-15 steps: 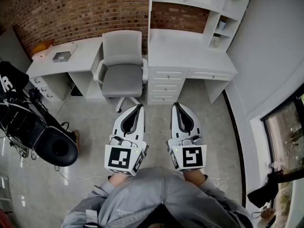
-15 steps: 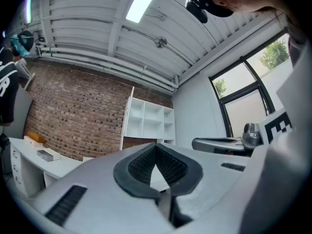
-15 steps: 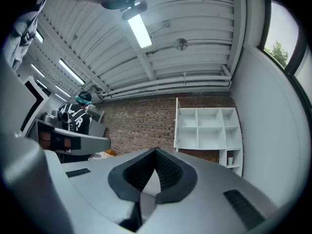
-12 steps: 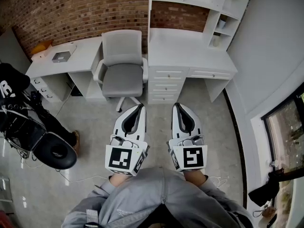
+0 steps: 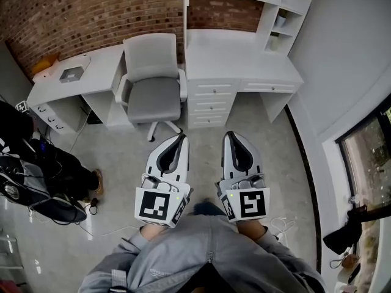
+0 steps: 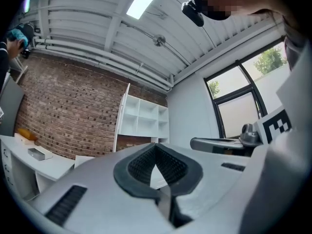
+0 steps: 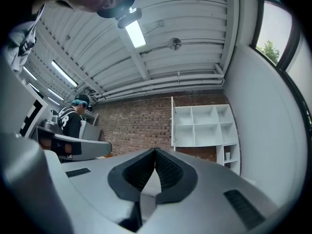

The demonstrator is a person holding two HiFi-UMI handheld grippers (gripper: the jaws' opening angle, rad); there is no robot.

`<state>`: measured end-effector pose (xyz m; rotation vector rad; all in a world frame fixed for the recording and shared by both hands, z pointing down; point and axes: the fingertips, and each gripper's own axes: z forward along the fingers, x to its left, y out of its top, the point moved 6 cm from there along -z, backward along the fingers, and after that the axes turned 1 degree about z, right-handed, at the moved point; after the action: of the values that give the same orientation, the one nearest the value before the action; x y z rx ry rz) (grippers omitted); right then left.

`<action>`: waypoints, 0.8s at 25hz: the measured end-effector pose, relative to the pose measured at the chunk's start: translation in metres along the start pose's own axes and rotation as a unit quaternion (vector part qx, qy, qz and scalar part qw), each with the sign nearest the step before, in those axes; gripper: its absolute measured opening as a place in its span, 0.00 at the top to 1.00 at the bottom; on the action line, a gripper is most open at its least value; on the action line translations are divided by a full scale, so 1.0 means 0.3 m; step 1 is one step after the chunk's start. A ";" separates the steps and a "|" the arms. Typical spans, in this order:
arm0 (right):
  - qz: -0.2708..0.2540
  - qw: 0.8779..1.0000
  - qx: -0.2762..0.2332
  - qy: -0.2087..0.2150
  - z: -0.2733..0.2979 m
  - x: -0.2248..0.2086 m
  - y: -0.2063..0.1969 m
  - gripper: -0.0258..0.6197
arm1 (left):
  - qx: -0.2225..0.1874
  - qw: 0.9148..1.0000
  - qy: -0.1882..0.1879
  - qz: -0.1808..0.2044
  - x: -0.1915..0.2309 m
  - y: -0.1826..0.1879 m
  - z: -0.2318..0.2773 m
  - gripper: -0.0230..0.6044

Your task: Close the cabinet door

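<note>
Head cam: steep down. Gripper cams: fwd, slightly up. All share shelves [image 7: 202,126].

Grey zipped top [image 5: 208,258], white left hand-held gripper [image 5: 181,137] and right hand-held gripper [image 5: 227,135], each bearing a black-and-white marker cube [image 5: 160,205].

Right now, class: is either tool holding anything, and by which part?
Nothing is held: the left tool and right tool are both shut, with nothing between their jaws.

The left gripper [image 5: 177,138] and right gripper [image 5: 231,136] sit side by side near six o'clock, tips toward twelve. A grey chair [image 5: 154,84] stands at eleven o'clock and a white desk [image 5: 238,57] at one, before a brick wall [image 5: 91,11].
</note>
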<state>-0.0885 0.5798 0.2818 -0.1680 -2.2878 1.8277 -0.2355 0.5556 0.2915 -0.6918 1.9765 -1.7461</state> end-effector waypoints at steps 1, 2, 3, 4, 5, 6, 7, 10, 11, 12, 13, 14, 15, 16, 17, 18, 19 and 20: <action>0.003 1.000 0.002 0.004 0.005 -0.004 -0.005 0.92 | 0.000 1.000 -0.001 -0.001 0.001 -0.002 0.008 0.95; 0.005 1.000 0.004 0.009 0.012 -0.007 -0.009 0.92 | 0.000 1.000 -0.001 -0.001 0.003 -0.003 0.017 0.95; 0.007 1.000 0.006 0.014 0.021 -0.008 -0.014 0.92 | 0.000 1.000 -0.001 -0.003 0.006 -0.004 0.024 0.95; 0.008 1.000 0.008 0.018 0.031 -0.009 -0.018 0.92 | -0.001 1.000 0.000 -0.005 0.011 -0.005 0.032 0.95; 0.009 1.000 0.009 0.022 0.041 -0.009 -0.023 0.92 | -0.002 1.000 0.000 -0.006 0.016 -0.008 0.040 0.95; 0.010 1.000 0.009 0.024 0.053 -0.011 -0.029 0.92 | -0.002 1.000 0.001 -0.007 0.022 -0.012 0.048 0.95; 0.010 1.000 0.009 0.027 0.066 -0.015 -0.036 0.92 | -0.002 1.000 0.001 -0.008 0.028 -0.018 0.059 0.95; 0.009 0.999 0.005 0.032 0.120 -0.037 -0.054 0.92 | -0.005 1.000 0.002 -0.010 0.053 -0.031 0.110 0.95; 0.008 0.999 0.004 0.034 0.143 -0.048 -0.058 0.92 | -0.006 1.000 0.002 -0.010 0.063 -0.031 0.134 0.95; 0.006 0.999 0.005 0.036 0.169 -0.061 -0.061 0.92 | -0.007 1.000 0.003 -0.010 0.073 -0.030 0.159 0.95; 0.004 0.999 0.005 0.039 0.194 -0.074 -0.063 0.92 | -0.007 1.000 0.003 -0.009 0.082 -0.029 0.185 0.95; 0.003 0.999 0.004 0.041 0.219 -0.087 -0.067 0.92 | -0.008 1.000 0.003 -0.008 0.090 -0.029 0.211 0.95; 0.004 0.999 0.003 0.042 0.245 -0.102 -0.072 0.92 | -0.009 1.000 0.003 -0.007 0.100 -0.030 0.239 0.95; 0.004 0.999 0.002 0.043 0.272 -0.119 -0.081 0.92 | -0.011 1.000 0.004 -0.006 0.111 -0.034 0.268 0.95; 0.005 0.999 0.001 0.045 0.300 -0.136 -0.091 0.92 | -0.012 1.000 0.004 -0.006 0.122 -0.040 0.299 0.95; 0.006 0.999 0.001 0.047 0.329 -0.154 -0.102 0.92 | -0.014 1.000 0.005 -0.006 0.133 -0.047 0.331 0.95; 0.007 0.999 0.002 0.050 0.359 -0.172 -0.112 0.92 | -0.015 1.000 0.004 -0.007 0.143 -0.052 0.363 0.95; 0.007 0.999 0.003 0.053 0.390 -0.189 -0.120 0.92 | -0.016 1.000 0.004 -0.007 0.154 -0.055 0.394 0.95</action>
<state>-0.0591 0.4483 0.2872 -0.2743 -2.2145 1.7871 -0.1990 0.4329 0.2934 -0.7107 2.0129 -1.7315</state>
